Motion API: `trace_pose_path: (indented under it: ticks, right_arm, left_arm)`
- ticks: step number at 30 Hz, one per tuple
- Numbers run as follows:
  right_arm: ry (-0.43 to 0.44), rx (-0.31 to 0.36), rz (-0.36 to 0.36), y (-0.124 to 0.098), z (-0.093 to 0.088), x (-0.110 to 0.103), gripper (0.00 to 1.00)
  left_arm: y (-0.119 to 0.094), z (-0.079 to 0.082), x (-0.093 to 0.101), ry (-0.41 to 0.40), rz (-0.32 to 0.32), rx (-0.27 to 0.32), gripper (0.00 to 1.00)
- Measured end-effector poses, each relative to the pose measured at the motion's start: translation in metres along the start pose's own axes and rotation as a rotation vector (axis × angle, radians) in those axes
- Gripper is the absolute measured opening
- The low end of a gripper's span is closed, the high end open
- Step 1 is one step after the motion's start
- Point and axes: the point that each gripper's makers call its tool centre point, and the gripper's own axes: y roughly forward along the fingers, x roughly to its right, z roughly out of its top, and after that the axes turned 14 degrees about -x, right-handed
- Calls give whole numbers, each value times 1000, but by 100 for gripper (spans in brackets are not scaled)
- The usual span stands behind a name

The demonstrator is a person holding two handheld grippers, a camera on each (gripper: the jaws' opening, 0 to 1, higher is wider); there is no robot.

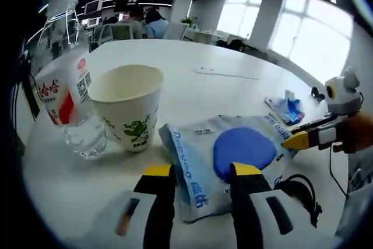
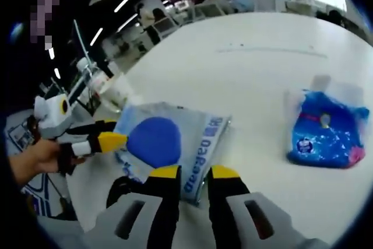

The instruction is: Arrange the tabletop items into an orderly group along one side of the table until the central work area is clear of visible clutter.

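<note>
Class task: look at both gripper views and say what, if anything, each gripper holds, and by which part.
Both grippers hold the same light blue packet: the left gripper pinches one edge, the right gripper the opposite edge.

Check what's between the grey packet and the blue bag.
Bare tabletop, per the right gripper view: nothing lies between the grey packet and the blue bag.

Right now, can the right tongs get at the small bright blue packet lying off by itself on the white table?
Probably yes. The right tongs sit at the pale blue pouch, and bare white table separates them from the bright blue packet, with nothing between.
</note>
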Motion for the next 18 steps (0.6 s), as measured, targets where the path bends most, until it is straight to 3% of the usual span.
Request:
trace_pose_path:
  ticks: [10,14,18]
  right_arm:
    - [23,14,-3,-1,-2,3,5]
    - [18,18,-2,-2,0,2,2]
    - [24,25,6,-3,0,1,1]
  left_arm:
    - [0,-4,-10,-27,43,-10,10]
    - [-1,-4,-9,-70,19,-9,9]
    - [-4,-3,-6,-60,30,-15,8]
